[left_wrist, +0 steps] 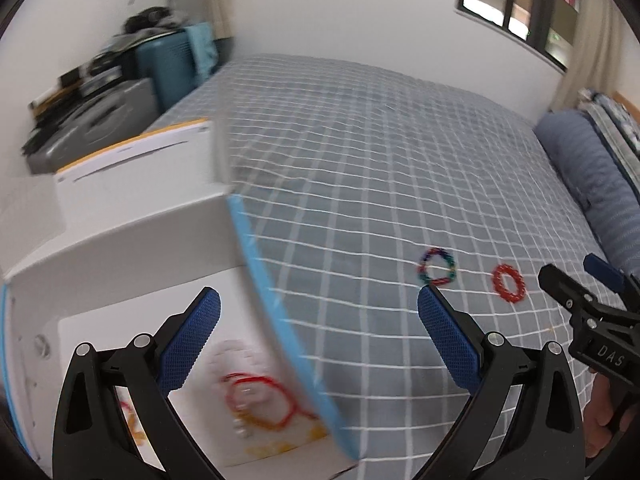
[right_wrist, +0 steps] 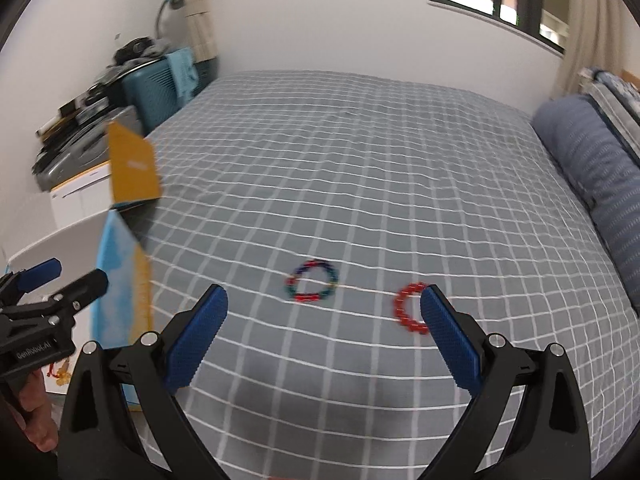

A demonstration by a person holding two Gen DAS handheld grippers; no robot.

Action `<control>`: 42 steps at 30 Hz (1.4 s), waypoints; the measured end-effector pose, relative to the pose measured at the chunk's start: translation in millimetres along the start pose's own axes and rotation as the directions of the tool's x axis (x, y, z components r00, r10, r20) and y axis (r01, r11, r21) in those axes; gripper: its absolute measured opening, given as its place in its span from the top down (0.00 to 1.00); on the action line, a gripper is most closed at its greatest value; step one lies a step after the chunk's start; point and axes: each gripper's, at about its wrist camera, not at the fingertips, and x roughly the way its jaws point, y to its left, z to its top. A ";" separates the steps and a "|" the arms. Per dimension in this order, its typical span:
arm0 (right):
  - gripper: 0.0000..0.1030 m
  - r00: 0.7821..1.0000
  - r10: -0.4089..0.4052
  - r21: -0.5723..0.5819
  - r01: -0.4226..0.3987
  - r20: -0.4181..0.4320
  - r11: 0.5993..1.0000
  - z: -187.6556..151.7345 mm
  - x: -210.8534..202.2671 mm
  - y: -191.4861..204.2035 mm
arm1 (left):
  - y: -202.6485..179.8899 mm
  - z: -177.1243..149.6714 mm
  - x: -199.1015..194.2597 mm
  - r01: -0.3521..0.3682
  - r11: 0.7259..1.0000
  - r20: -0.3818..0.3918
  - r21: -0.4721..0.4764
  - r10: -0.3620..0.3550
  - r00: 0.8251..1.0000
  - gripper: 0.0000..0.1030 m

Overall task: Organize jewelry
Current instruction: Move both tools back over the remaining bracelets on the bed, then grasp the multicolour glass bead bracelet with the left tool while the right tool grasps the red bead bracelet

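Left wrist view.
- Container: white cardboard box with light-blue edging (left_wrist: 132, 248), open, under and ahead of the left tongs (left_wrist: 319, 316), mostly to their left. Contents, blurred: a red beaded bracelet (left_wrist: 262, 396) on the white floor of the box, yellow-orange beaded pieces (left_wrist: 272, 446) just nearer the camera, a pale beaded piece (left_wrist: 234, 354) just beyond.
- Support: bed with grey, white-checked cover (left_wrist: 360, 152). Box's blue edge runs diagonally between the tong fingers.
- Loose items: multicoloured beaded bracelet (left_wrist: 437, 267) just beyond the right finger tip; red beaded ring-shaped bracelet (left_wrist: 508, 282) to its right, apart from it.
- Open room: wide bare cover ahead; blue striped bolster pillow (left_wrist: 592, 184) along the right edge.
- Left tongs: spread wide, blue pads holding nothing, touching nothing.
- Right tongs (left_wrist: 576, 280) show at far right, seen side-on.

Right wrist view.
- Same box (right_wrist: 120, 280) far left of the right tongs (right_wrist: 322, 318), a yellow flap (right_wrist: 132, 168) raised; contents mostly hidden.
- Multicoloured bracelet (right_wrist: 312, 281) lies ahead, between the finger tips. Red bracelet (right_wrist: 408, 308) is partly hidden behind the right finger; contact cannot be told.
- Open cover ahead to the far wall; pillow (right_wrist: 592, 168) at right edge.
- Right tongs: spread wide, nothing gripped.
- Left tongs (right_wrist: 68, 280) at far left over the box, parted.
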 end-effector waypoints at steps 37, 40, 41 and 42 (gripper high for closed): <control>0.56 0.934 -0.059 0.175 0.127 -0.352 0.976 -38.8 165.6 -142.7 | -113.7 0.0 215.7 0.073 0.992 -0.238 0.100 -0.048 0.970 0.26; 0.72 0.928 -0.057 0.186 0.133 -0.367 0.973 -39.6 171.3 -143.4 | -112.7 1.1 217.7 0.040 0.992 -0.242 0.121 -0.010 0.970 0.46; 0.78 0.927 -0.056 0.185 0.132 -0.370 0.974 -39.7 172.5 -143.5 | -111.9 2.7 217.1 0.039 0.992 -0.244 0.122 -0.008 0.970 0.51; 0.84 0.926 -0.044 0.190 0.123 -0.374 0.974 -39.8 173.8 -143.7 | -110.4 3.5 216.8 0.039 0.992 -0.247 0.118 -0.009 0.969 0.64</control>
